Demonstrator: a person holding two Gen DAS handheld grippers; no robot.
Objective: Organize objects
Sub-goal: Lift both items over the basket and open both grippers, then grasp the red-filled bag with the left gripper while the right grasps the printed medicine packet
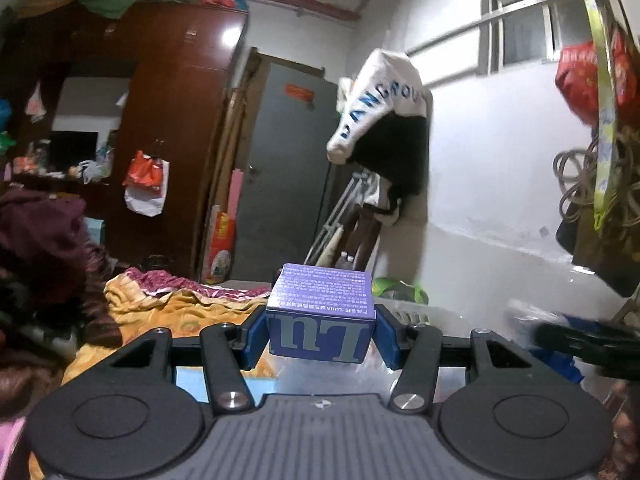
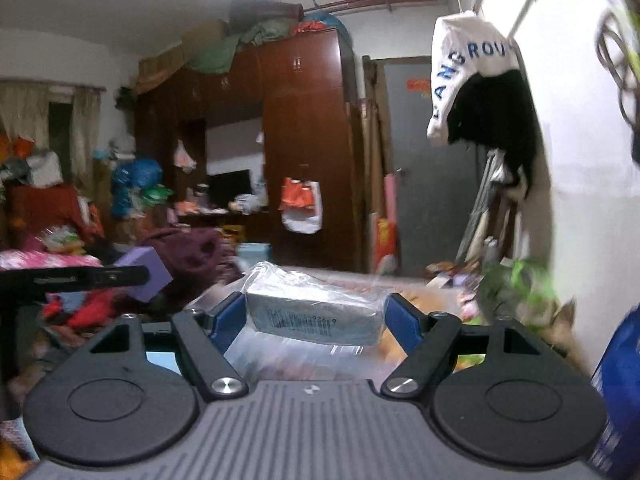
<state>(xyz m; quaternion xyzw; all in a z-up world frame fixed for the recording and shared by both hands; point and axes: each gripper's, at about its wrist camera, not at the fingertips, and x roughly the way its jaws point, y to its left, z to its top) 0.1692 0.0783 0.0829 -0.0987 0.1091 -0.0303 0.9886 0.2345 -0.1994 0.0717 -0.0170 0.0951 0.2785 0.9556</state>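
Note:
A small purple box (image 1: 322, 312) with large grey letters on its front hangs in the air, and my left gripper (image 1: 322, 334) is shut on its two sides with the blue pads. In the right wrist view, a grey-blue box with a barcode, wrapped in clear plastic (image 2: 316, 312), sits between the blue pads of my right gripper (image 2: 316, 320), which is shut on it. The purple box (image 2: 146, 274) and a black arm of the left gripper show at the left of the right wrist view. Both boxes are held well above the bed.
Below lies a bed with an orange patterned sheet (image 1: 160, 316) and a dark red heap of cloth (image 1: 36, 240). A brown wardrobe (image 1: 176, 120) and a grey door (image 1: 288, 172) stand behind. Clothes (image 1: 380, 120) and bags (image 1: 588, 84) hang on the white wall at the right.

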